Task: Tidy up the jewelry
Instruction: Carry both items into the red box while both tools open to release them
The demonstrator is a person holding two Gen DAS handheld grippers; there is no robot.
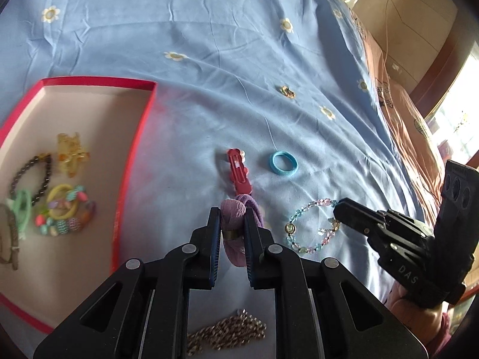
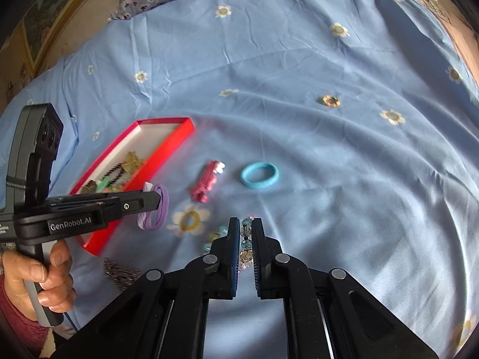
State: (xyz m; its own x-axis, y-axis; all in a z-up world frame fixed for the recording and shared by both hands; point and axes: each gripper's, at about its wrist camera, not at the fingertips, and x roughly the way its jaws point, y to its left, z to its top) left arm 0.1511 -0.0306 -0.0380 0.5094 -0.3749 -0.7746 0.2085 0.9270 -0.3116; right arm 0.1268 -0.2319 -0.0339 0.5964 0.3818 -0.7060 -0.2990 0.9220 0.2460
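Covering the bed, blue daisy-print sheet [image 2: 299,74], left gripper [image 1: 233,227] clamping purple scrunchie [image 1: 233,239], right gripper [image 2: 246,239] pinching beaded bracelet [image 1: 311,227].

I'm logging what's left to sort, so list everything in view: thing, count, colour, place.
Box: 1, red, left on bedsheet, holding several pieces.
Scrunchie: 1, purple, in left gripper.
Bead bracelet: 1, pastel, in right gripper.
Hair clip: 1, red, mid-sheet.
Hair tie: 1, blue, right of clip.
Ring: 1, gold, far sheet.
Chain: 1, metal, near edge.
Bedsheet: 1, blue, daisies.
Left gripper: shut.
Right gripper: shut.
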